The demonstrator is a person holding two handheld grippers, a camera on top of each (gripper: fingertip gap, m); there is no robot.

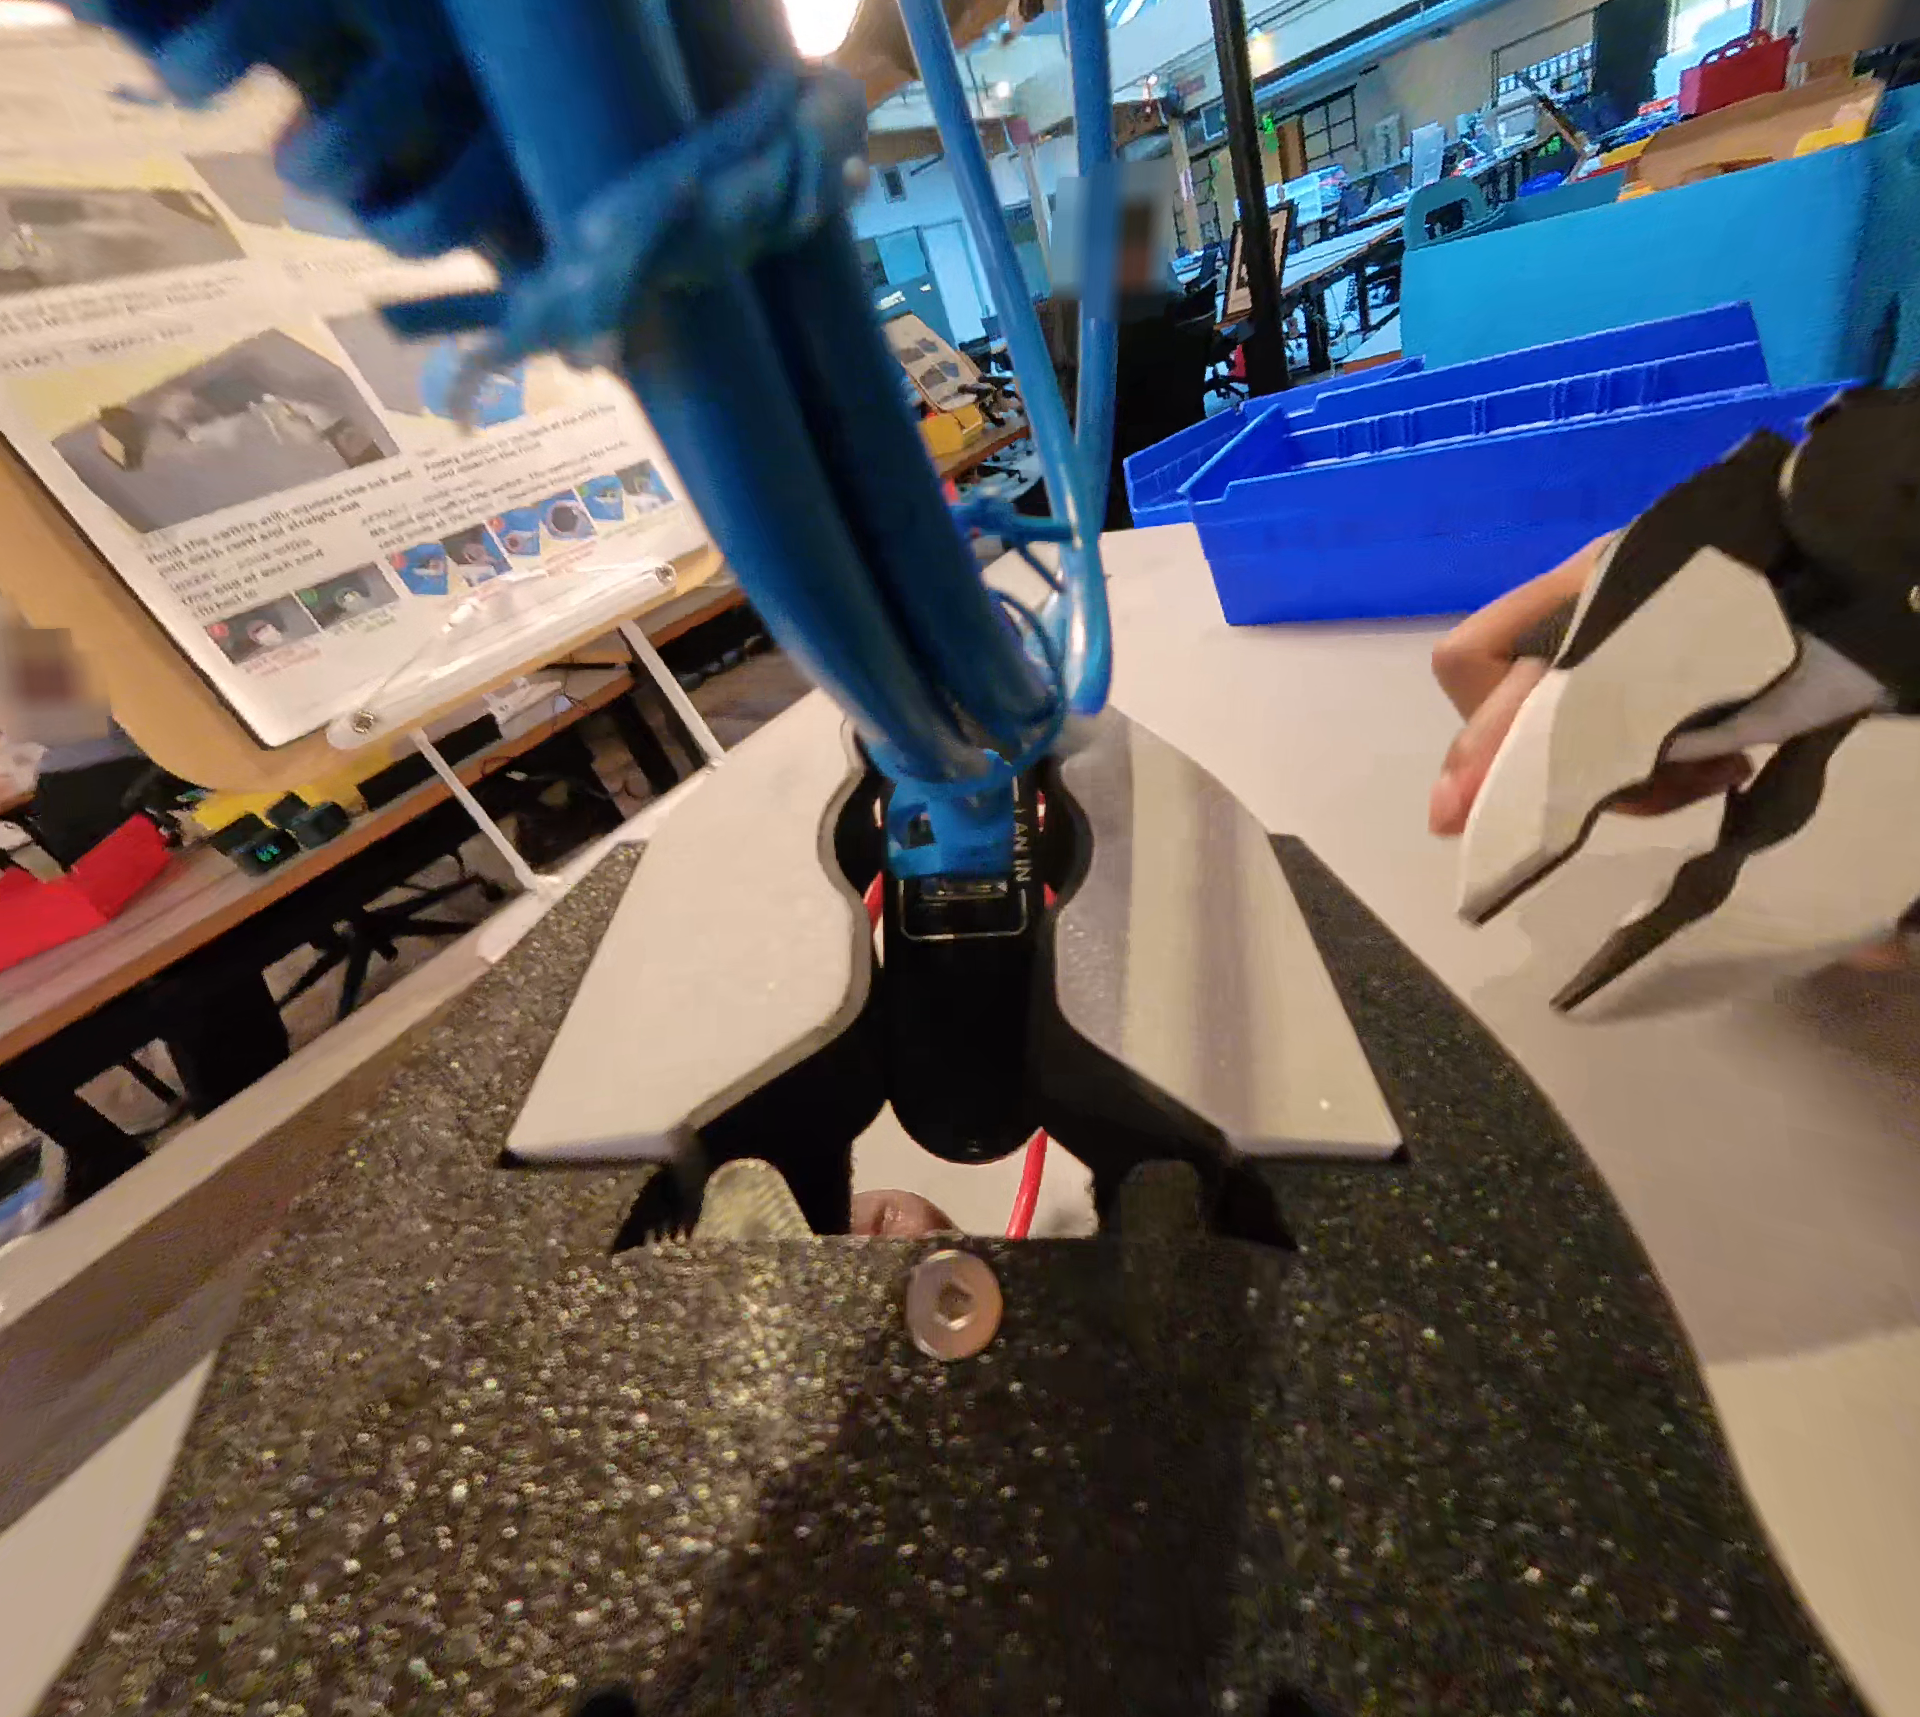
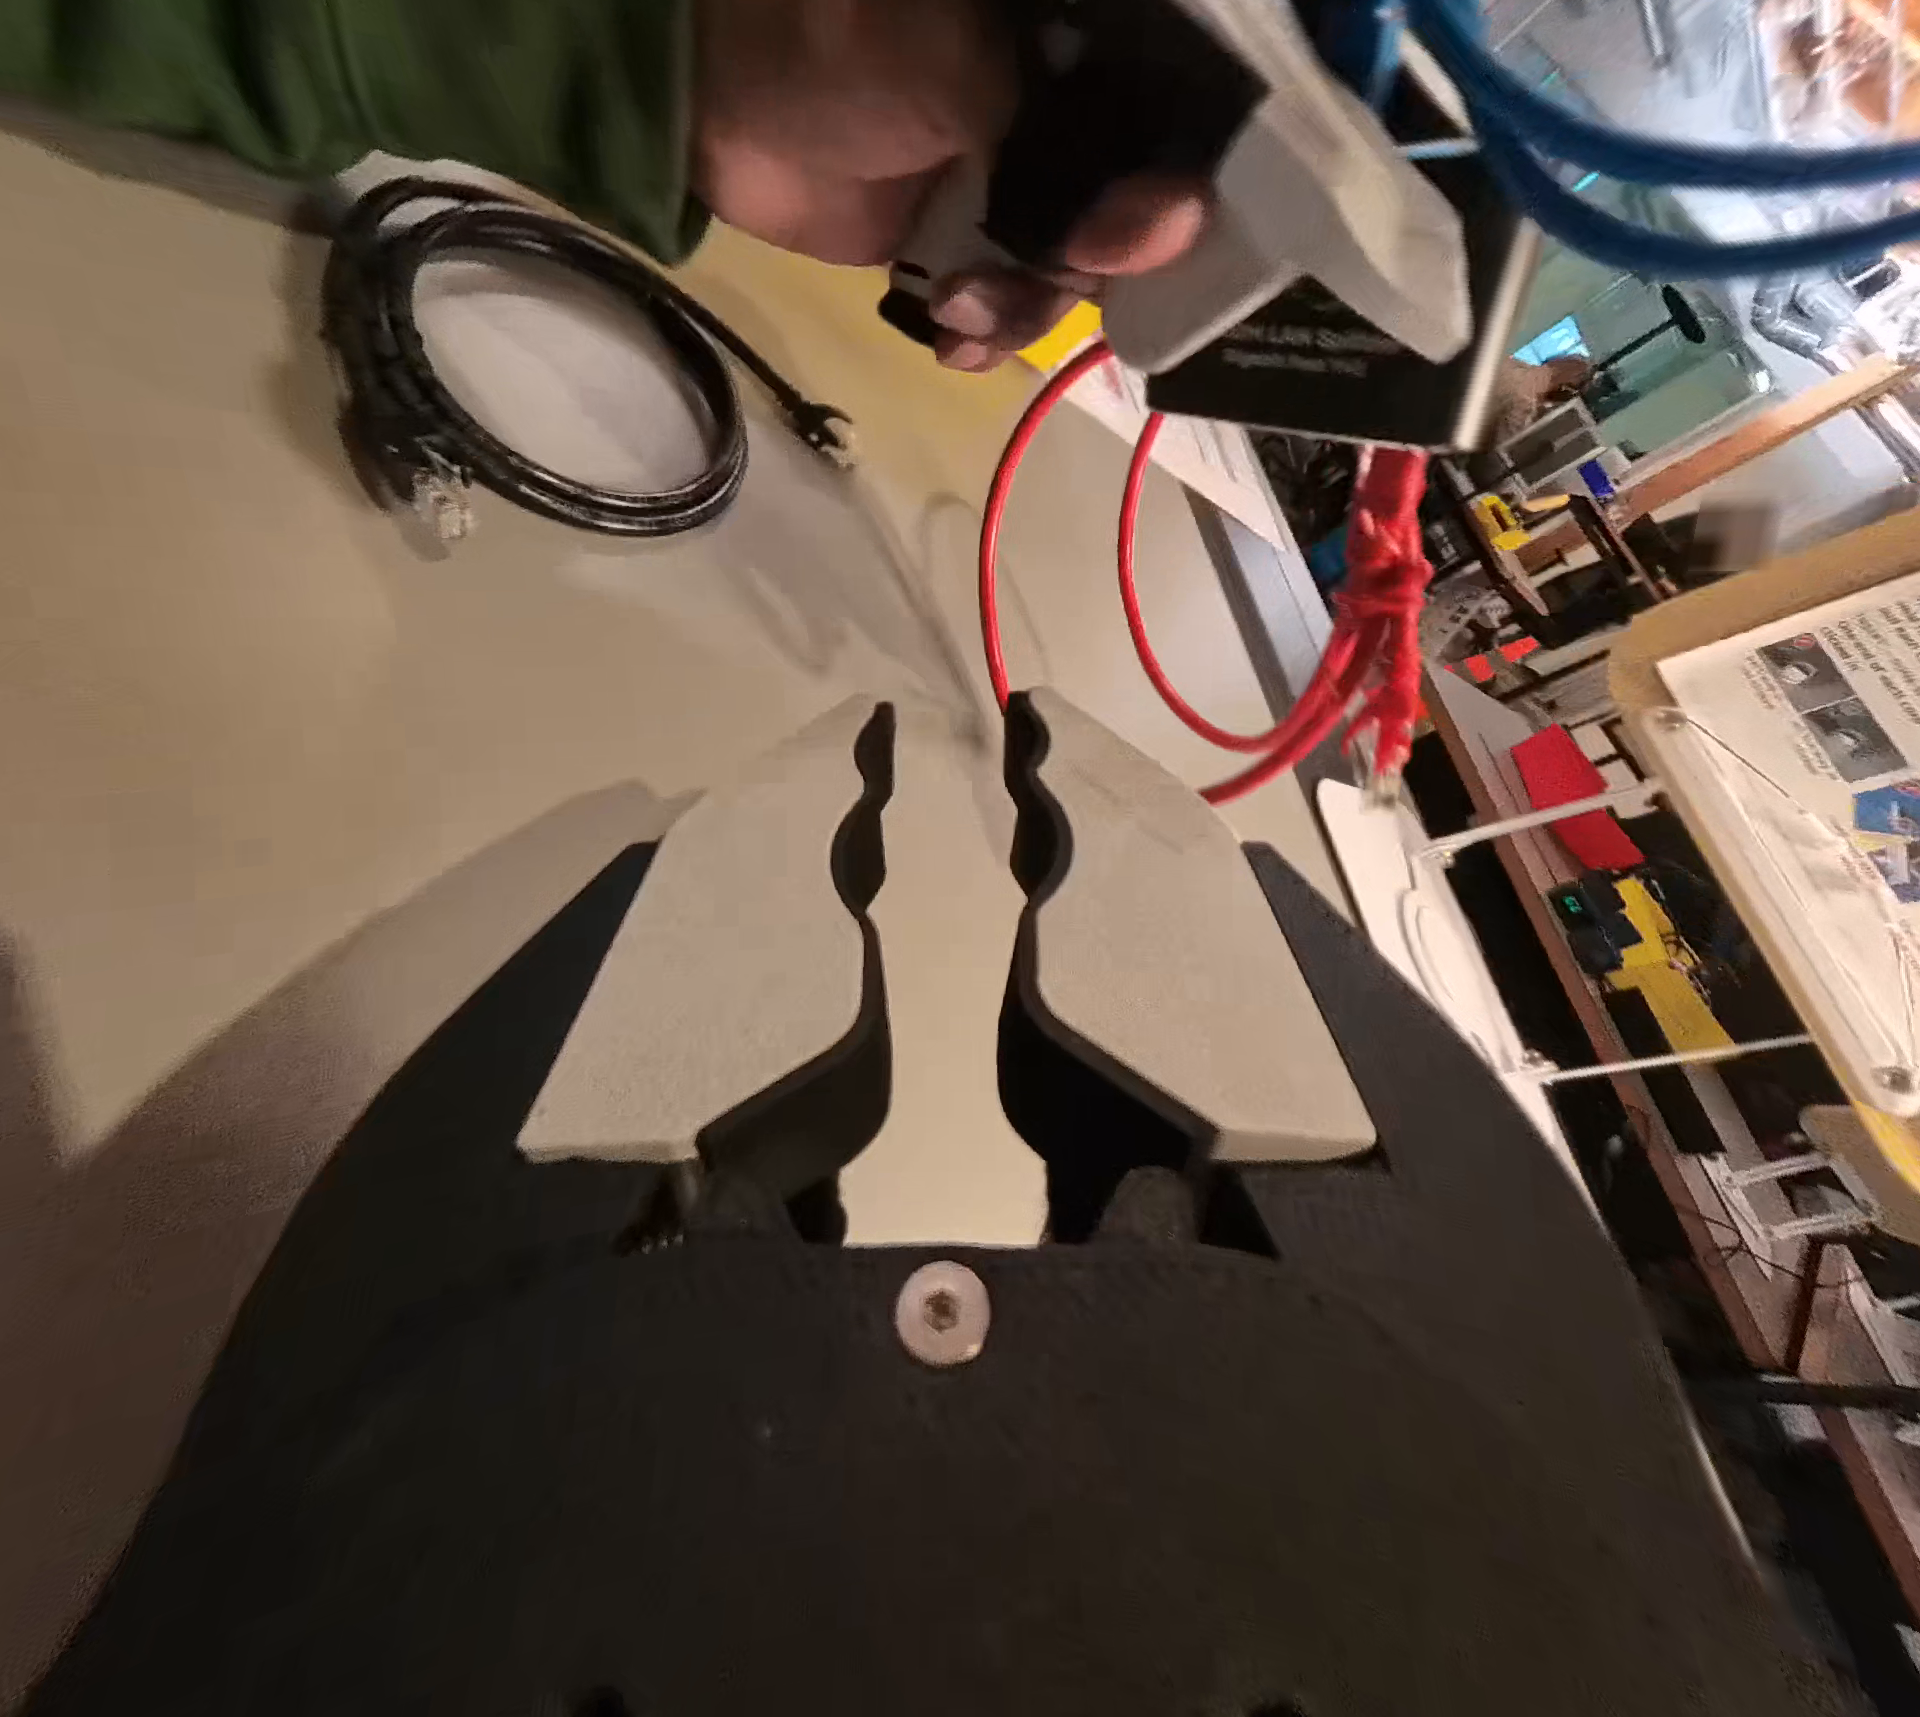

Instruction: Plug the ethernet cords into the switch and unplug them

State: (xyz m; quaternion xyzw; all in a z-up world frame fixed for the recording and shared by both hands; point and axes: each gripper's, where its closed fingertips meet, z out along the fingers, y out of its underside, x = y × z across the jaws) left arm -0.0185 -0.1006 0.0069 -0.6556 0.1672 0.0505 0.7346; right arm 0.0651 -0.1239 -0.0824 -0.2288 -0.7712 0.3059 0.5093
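One switch point(image 1: 961, 971); three cords: blue point(image 1: 727, 379), red point(image 2: 1060, 587), black point(image 2: 540, 379).

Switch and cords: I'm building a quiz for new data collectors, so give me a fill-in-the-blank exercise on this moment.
1. The left gripper is clamped on the black ____.
2. The bundled cord plugged in on the switch's upper side is ____.
3. The coiled cord lying unplugged on the table is ____.
4. The right gripper holds ____.

Missing words: switch; blue; black; nothing
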